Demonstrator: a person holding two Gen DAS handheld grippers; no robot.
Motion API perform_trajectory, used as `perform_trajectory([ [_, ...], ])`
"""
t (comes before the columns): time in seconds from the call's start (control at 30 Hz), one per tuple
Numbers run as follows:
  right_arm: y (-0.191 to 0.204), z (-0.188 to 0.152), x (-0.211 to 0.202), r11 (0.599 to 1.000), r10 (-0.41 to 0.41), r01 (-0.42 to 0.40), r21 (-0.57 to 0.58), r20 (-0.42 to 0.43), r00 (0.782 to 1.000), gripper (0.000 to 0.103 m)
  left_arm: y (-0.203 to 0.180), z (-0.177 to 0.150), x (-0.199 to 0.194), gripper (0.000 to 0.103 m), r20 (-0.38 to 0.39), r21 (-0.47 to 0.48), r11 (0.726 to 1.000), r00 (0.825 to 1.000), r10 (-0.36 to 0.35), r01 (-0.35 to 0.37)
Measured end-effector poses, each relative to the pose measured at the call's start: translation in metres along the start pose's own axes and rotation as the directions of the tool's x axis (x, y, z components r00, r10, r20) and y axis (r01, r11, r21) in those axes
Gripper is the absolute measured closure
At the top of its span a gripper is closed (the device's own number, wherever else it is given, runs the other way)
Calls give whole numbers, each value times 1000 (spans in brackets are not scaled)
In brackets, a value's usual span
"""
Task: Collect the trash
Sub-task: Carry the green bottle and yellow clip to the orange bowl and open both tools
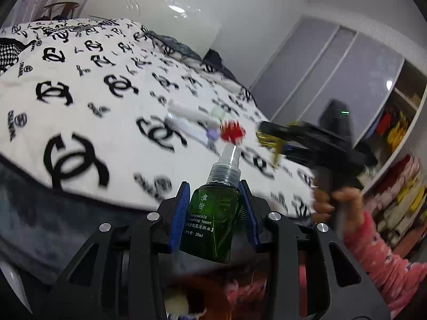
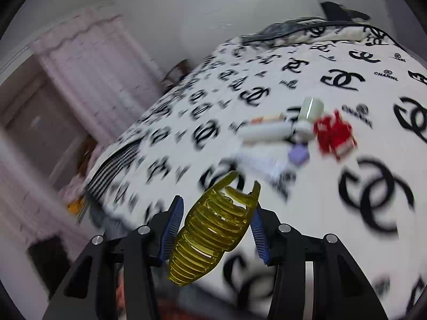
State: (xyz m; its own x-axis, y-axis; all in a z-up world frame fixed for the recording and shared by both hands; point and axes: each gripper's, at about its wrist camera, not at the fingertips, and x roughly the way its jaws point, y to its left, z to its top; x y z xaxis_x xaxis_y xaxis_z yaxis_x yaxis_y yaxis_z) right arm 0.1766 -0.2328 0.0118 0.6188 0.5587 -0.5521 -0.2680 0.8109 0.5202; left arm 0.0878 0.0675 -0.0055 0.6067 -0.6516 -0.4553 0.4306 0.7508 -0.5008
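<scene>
My left gripper is shut on a small green toner spray bottle, nozzle pointing forward, held above the near edge of the bed. My right gripper is shut on a yellow translucent hair claw clip; it also shows in the left wrist view, off to the right above the bed. On the blanket lie a red crumpled wrapper, a white tube, a pale green cylinder and a small lilac piece.
The bed carries a white blanket with black logos. A wardrobe with sliding doors and open shelves of goods stand to the right. A curtain hangs left of the bed. The scene is motion-blurred.
</scene>
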Motion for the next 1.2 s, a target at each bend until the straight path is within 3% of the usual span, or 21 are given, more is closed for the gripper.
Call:
perform_trajectory([
  [0.2,-3,-109,-50,999,49,-50,-18,-84,995,55,-22,-68,9,66,-150,48,999,989,6,1],
  [0.3,-14,-162,-46,999,50,-49,13,-155,987,55,-21,-112,27,66,-255,28,1000,967,13,-6],
  [0.4,-36,-212,-28,997,50,-34,74,-230,972,55,-13,-157,53,66,-359,3,999,933,35,-36],
  [0.5,-67,-258,3,989,14,34,142,-323,946,55,7,-195,89,66,-483,-37,994,873,70,-100],
  [0.57,-83,-281,23,982,1,73,173,-393,920,55,22,-221,118,66,-581,-47,984,806,115,-174],
  [0.6,-91,-292,36,978,-11,101,183,-434,901,55,27,-229,127,66,-608,-46,980,784,128,-196],
  [0.67,-105,-311,58,968,-36,155,199,-501,865,55,37,-250,153,66,-683,-33,965,711,169,-261],
  [0.73,-114,-322,73,957,-45,192,216,-544,838,55,42,-267,173,66,-730,-6,953,652,203,-302],
  [0.8,-118,-333,86,954,-61,221,205,-589,806,55,43,-275,186,66,-757,19,947,614,222,-319],
  [0.87,-118,-338,92,952,-67,233,198,-607,792,55,45,-284,193,66,-781,38,943,579,234,-330],
  [0.97,-119,-342,100,948,-88,258,187,-624,777,55,49,-289,197,66,-791,50,937,559,247,-344],
  [1.07,-122,-342,104,940,-112,287,184,-628,770,52,53,-288,197,66,-790,42,928,556,257,-369],
  [1.13,-126,-340,99,931,-139,315,184,-620,772,31,55,-286,196,59,-786,33,921,559,264,-389],
  [1.17,-128,-339,96,928,-153,326,181,-612,776,30,54,-283,195,55,-780,31,919,566,269,-394],
  [1.2,-128,-338,93,926,-155,328,188,-603,783,28,53,-281,193,45,-771,35,916,573,279,-400],
])
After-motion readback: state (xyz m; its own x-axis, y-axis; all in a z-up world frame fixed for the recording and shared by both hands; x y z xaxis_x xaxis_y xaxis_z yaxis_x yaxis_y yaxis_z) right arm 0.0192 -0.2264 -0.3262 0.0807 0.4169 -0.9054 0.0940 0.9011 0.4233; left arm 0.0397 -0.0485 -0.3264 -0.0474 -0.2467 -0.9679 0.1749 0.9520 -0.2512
